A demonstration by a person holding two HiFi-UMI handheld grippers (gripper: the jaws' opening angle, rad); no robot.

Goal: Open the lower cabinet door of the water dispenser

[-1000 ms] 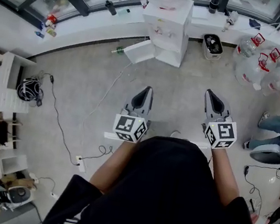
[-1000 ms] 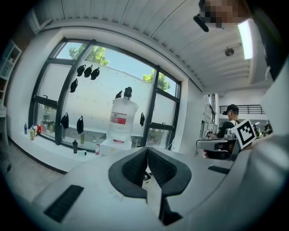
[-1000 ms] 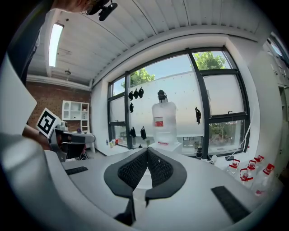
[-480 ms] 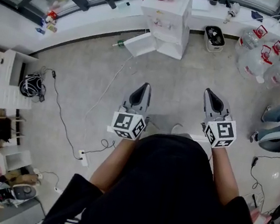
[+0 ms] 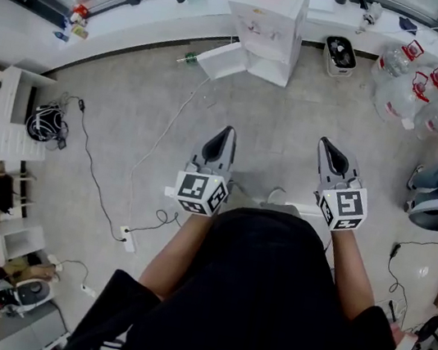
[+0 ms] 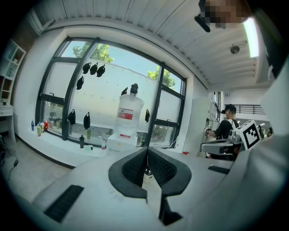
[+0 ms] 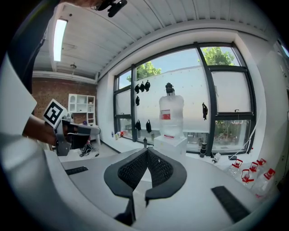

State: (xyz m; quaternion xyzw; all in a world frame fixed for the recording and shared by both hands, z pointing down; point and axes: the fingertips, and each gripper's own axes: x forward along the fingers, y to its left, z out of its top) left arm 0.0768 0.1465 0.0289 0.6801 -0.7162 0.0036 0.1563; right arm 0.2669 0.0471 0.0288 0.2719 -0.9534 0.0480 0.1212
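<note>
Water dispenser (image 7: 170, 145), bottle (image 7: 171, 106) label (image 7: 165, 116) unreadable

Your head camera looks steeply down at the floor (image 5: 120, 120), with the water dispenser (image 5: 266, 20) far off at its top edge. The cameras on your left gripper (image 5: 224, 133) and right gripper (image 5: 326, 146) sit close behind their fingers (image 6: 131, 169), facing nearly level. Both share that distant dispenser and the window (image 6: 95, 94).

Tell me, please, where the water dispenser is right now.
In the head view, the dispenser stands at top centre against the window ledge, with a small bin just to its right.
</note>
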